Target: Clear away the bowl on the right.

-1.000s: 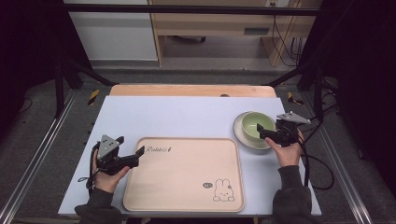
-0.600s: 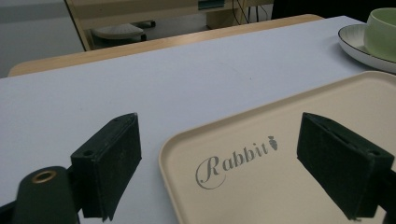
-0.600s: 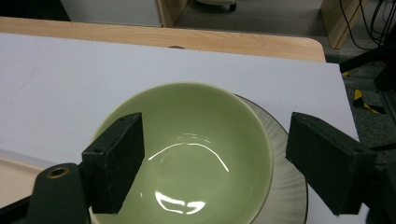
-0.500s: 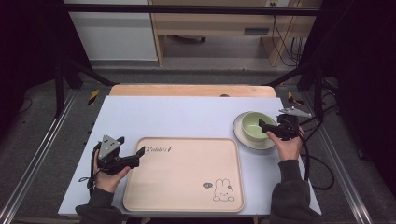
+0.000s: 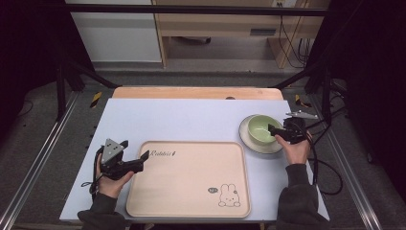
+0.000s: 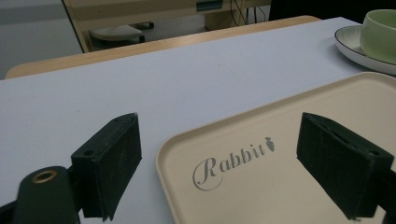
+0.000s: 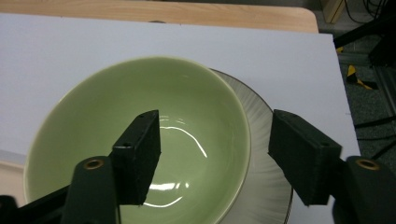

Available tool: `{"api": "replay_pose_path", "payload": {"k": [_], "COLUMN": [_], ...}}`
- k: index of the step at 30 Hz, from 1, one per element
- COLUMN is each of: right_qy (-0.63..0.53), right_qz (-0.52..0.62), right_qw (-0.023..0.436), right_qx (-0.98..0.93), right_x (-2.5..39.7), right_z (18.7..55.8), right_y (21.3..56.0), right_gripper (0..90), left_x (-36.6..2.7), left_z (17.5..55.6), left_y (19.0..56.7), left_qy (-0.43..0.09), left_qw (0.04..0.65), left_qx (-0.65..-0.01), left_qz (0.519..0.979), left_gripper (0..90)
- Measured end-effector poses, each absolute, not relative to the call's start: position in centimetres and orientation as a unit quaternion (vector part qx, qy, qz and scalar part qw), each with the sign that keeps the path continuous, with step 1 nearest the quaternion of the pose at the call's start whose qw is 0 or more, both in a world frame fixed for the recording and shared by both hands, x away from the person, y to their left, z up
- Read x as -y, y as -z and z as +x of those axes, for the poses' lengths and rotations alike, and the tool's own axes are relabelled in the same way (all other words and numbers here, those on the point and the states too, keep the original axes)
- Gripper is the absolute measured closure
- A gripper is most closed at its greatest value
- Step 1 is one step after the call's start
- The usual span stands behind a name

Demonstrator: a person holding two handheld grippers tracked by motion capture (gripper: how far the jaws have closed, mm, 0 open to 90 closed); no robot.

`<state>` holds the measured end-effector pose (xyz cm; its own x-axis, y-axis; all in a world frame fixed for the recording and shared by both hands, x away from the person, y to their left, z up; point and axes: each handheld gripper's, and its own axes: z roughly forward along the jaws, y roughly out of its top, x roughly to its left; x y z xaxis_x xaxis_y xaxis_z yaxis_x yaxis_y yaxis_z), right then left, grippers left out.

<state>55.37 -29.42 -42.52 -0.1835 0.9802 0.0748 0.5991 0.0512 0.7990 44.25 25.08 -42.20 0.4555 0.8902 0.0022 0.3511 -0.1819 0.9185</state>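
With the right gripper (image 7: 212, 161) spread wide astride the rim of the green bowl (image 7: 140, 140), centre-right of the high view on its plate (image 5: 247, 139), a shallow bite could slip; the left gripper (image 6: 233, 170) gapes empty over the tray (image 6: 327, 116).

A round green glazed ceramic bowl (image 7: 140, 140) shines glossy with bright highlights; the white ribbed plate (image 7: 268, 186) beneath looks smooth, the beige rectangular tray (image 6: 289, 172) matt, black jaw pads dull
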Motion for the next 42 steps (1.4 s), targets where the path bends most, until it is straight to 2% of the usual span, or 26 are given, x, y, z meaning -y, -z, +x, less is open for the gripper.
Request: {"api": "replay_pose_path", "payload": {"k": [7,20,42], "right_qy": [-0.335,-0.318,-0.322], "right_qz": [0.591,0.615,0.646], "right_qw": [0.251,0.211,0.17], "right_qx": [-0.689,-0.69,-0.671], "right_x": [29.4,30.0,30.4], "right_z": [55.8,56.3,57.2], "right_y": [43.3,43.9,44.5], "right_gripper": [46.6,62.2,77.8], "left_x": [-25.0,-25.0,-24.9], "left_z": [44.2,44.3,44.4], "left_y": [42.2,42.3,42.5], "left_qy": [-0.287,-0.286,-0.285], "left_qw": [0.468,0.466,0.462], "left_qx": [-0.435,-0.435,-0.437], "left_qz": [0.714,0.715,0.717], "left_gripper": [13.6,13.7,13.9]}}
